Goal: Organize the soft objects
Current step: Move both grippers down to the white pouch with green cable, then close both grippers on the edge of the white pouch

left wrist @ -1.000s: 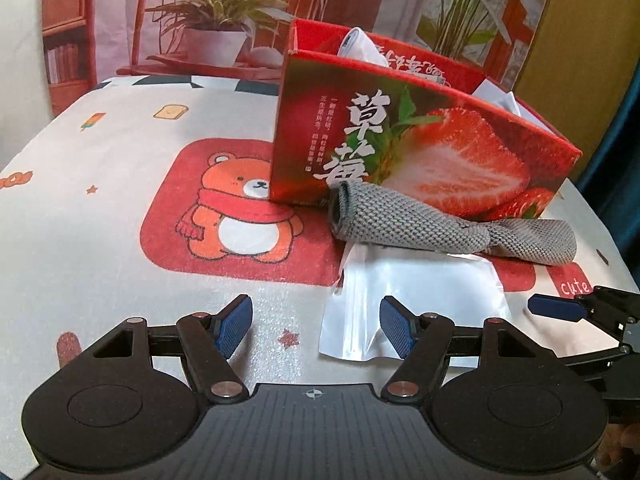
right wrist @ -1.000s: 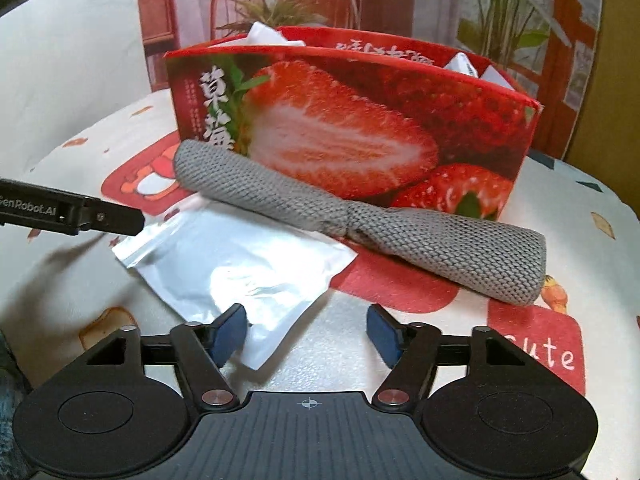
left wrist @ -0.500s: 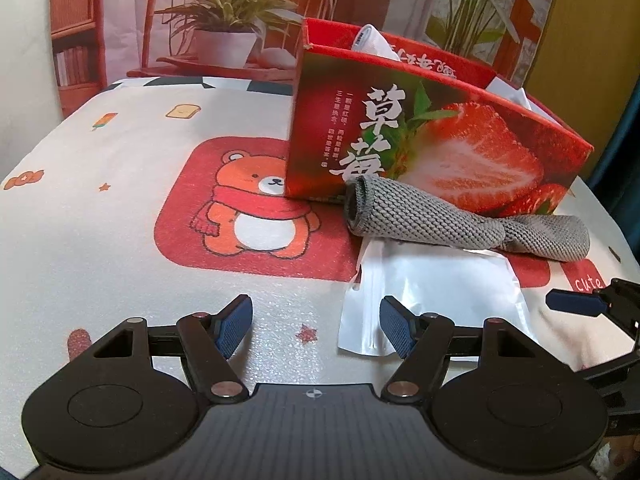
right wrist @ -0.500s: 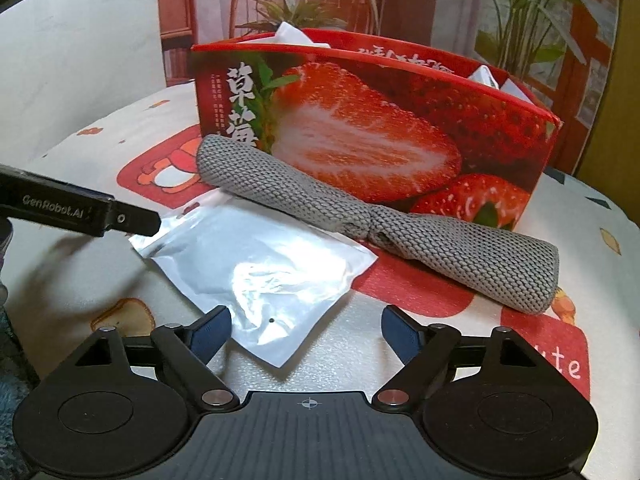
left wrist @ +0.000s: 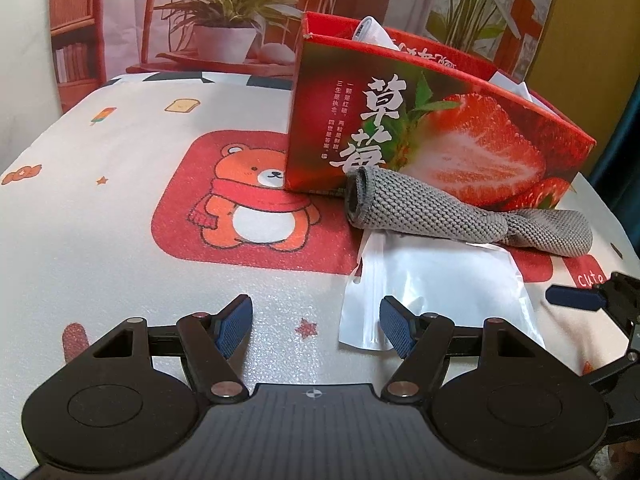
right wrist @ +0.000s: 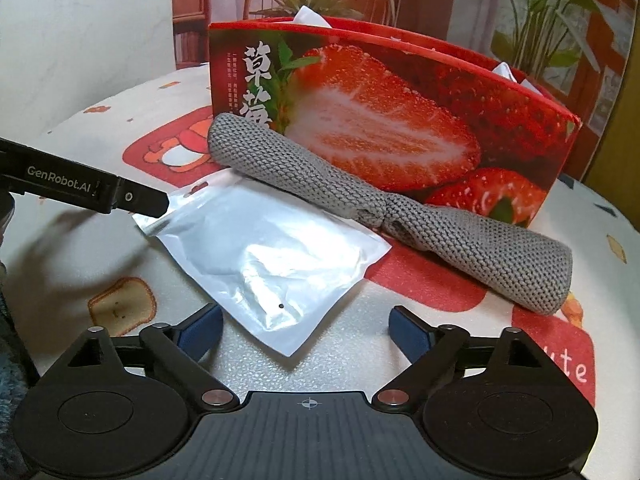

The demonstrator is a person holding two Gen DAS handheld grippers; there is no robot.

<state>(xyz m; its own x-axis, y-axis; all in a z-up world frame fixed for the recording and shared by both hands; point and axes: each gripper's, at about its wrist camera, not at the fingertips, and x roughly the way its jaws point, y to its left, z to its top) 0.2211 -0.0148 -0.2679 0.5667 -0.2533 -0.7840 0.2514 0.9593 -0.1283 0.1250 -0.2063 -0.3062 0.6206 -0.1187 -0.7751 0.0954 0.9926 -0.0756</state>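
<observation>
1. The left gripper [left wrist: 316, 326] hangs low over the table with its blue-padded jaws spread wide and nothing between them. The right gripper [right wrist: 306, 330] is likewise wide apart and empty.

2. The things to tidy lie just ahead of both tools. A grey knitted cloth rolled into a long twisted tube [left wrist: 460, 214] rests against the front wall of the red open-topped cardboard box printed with a cut strawberry [left wrist: 460, 132]. A flat, shiny white plastic pouch [right wrist: 272, 252] lies on the table nearer the tools, one edge seemingly tucked under the roll.

3. The step in hand looks to be a first pick. The pouch's near corner sits between the right gripper's fingers and just ahead of them, so a short forward reach, then closing low on that corner, should take it.

4. A thin film lying flat gives little to bite on. Keep the fingers low against the tabletop and pinch an edge, not the middle.

5. The roll is limp. A grip near its pinched waist would balance it better than one at an end.

6. Beyond the roll, white soft items [left wrist: 372, 32] already poke from the box, so lift clear of its rim.

7. The cartoon-bear patterned tablecloth [left wrist: 120, 208] left of the left gripper is bare. The box wall close behind the roll limits the approach from the far side.
</observation>
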